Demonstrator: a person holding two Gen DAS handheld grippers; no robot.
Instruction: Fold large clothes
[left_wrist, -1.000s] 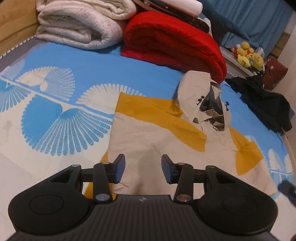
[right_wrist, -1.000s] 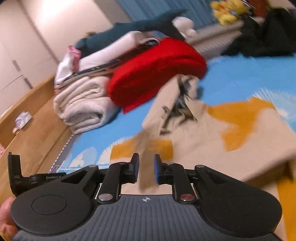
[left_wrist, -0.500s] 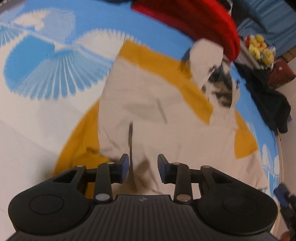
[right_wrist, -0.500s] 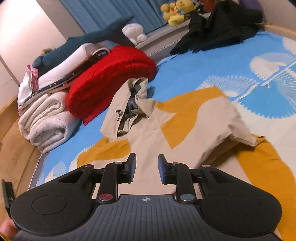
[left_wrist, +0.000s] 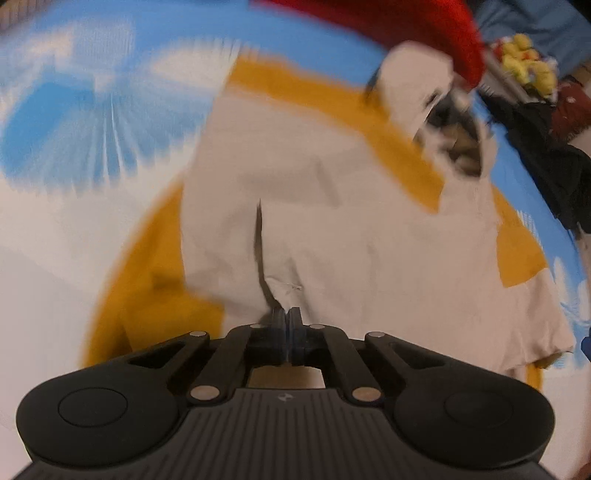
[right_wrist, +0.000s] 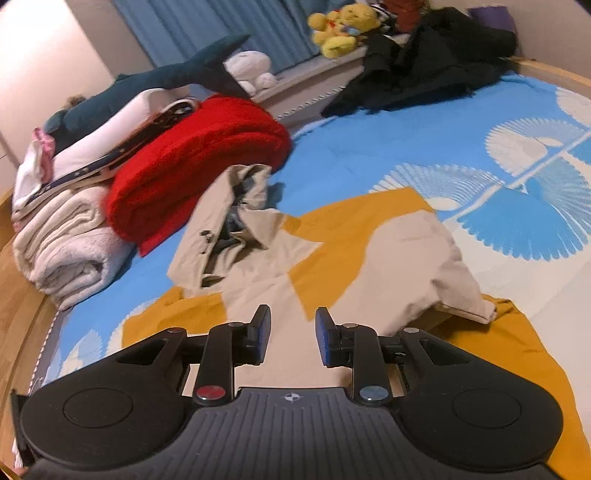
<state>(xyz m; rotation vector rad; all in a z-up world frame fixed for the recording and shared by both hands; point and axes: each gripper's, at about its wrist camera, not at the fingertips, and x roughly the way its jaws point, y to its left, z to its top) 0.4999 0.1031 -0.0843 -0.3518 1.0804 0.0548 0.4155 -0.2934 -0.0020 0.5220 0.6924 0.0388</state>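
Note:
A beige and mustard-yellow hooded jacket (left_wrist: 332, 206) lies spread on the blue and white bed, hood (left_wrist: 436, 122) toward the far side. My left gripper (left_wrist: 287, 315) is shut on a pinched fold of the jacket's beige fabric near its near hem. In the right wrist view the same jacket (right_wrist: 332, 251) lies ahead, hood (right_wrist: 229, 221) at the back, one sleeve folded in at the right. My right gripper (right_wrist: 291, 328) is open and empty just above the jacket's near part.
A red folded blanket (right_wrist: 195, 158) and a rolled white blanket (right_wrist: 62, 240) lie behind the jacket. A black garment pile (right_wrist: 424, 70) and yellow plush toys (right_wrist: 340, 29) sit at the far side. The wooden bed frame (right_wrist: 18, 302) runs along the left.
My left gripper has dropped to the jacket and closed on a fold of its fabric. My right gripper has opened a little wider and moved slightly closer to the jacket.

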